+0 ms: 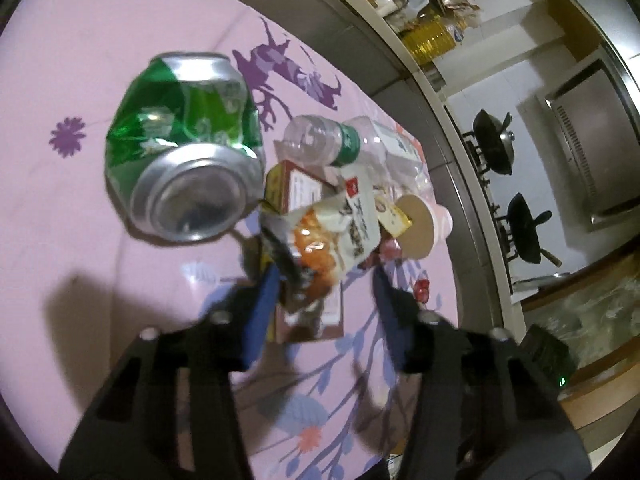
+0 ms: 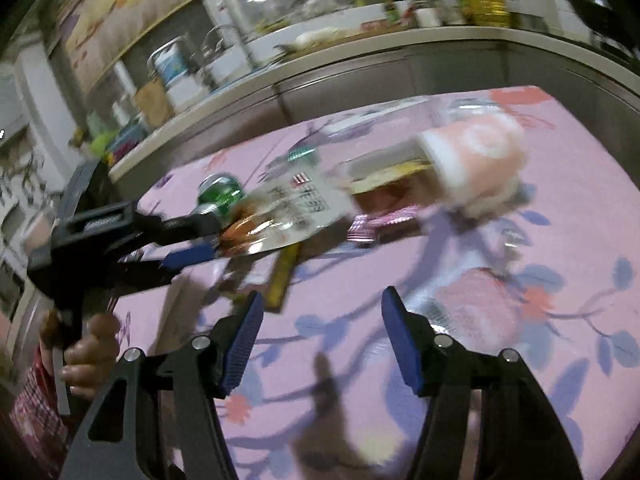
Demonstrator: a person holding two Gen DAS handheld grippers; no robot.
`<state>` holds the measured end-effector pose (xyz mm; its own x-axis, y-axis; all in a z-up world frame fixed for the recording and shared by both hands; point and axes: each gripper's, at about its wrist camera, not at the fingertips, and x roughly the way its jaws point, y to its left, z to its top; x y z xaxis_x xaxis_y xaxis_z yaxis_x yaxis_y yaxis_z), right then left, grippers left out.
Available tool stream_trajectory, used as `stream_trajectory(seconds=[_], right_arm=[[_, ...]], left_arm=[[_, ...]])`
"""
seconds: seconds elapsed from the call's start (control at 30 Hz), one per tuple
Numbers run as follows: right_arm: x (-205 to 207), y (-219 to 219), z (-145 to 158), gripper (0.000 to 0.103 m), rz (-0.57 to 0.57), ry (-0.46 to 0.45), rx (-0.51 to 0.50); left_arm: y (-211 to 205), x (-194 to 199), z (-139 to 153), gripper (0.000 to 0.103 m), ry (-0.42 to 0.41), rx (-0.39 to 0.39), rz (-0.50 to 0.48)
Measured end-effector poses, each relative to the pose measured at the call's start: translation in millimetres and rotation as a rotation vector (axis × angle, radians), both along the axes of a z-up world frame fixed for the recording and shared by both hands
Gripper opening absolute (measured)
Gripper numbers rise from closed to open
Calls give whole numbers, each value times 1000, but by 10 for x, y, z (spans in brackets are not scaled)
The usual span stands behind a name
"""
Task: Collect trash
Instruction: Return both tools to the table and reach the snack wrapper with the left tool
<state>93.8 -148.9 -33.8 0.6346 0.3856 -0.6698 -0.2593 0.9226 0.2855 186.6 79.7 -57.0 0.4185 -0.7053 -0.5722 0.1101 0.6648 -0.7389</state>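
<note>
A home kitchen. In the left wrist view, two black woks (image 1: 494, 142) on a gas stove at 3 o'clock, a steel range hood (image 1: 592, 140) beside them, a cluttered shelf of packets and jars (image 1: 416, 0) at 1 o'clock. In the right wrist view, pots (image 2: 176, 72) along a counter (image 2: 280, 76) at 11 o'clock. Flowered pink cloth (image 2: 520, 320) over the surface.

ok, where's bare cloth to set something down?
Bare: the tablecloth ahead of the right hand-held gripper, and left of the crushed green can. Crowded: the pile of can, clear bottle, snack bag and pink cup.
</note>
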Motion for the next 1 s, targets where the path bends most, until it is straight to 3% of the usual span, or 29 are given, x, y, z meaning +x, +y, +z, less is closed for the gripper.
stream_trajectory(seconds=[0.07, 0.13, 0.2, 0.47, 0.5, 0.57, 0.63, 0.67, 0.73, 0.8, 0.87, 1.0], right_arm=[[78, 225, -36, 63, 47, 8, -24], [156, 429, -88, 71, 79, 3, -69], [233, 572, -154, 74, 84, 7, -113], [415, 760, -336, 75, 60, 18, -107], [410, 751, -336, 73, 62, 15, -99], [343, 718, -329, 55, 94, 10, -72], [279, 720, -299, 39, 96, -14, -109], [233, 709, -290, 34, 100, -24, -128], [157, 636, -316, 16, 97, -8, -140], [86, 530, -358, 16, 101, 19, -126], [-3, 412, -354, 16, 88, 34, -91], [-111, 117, -219, 18, 34, -5, -9]], left_arm=[[-4, 28, -14, 17, 3, -10, -6], [-5, 16, -4, 5, -9, -21, -13], [9, -10, 15, 3, -25, -22, -17], [94, -183, 143, 2, -79, -22, -26], [107, -202, 161, 2, -84, -19, -23], [140, -236, 169, 2, -90, -15, -21], [147, -270, 194, 2, -101, -2, -21], [137, -288, 214, 2, -108, 19, -19], [104, -302, 243, 2, -113, 70, -15], [55, -284, 246, 5, -105, 99, -25], [-14, -236, 219, 25, -84, 111, -44], [-174, -122, 162, 28, -61, 110, -76]])
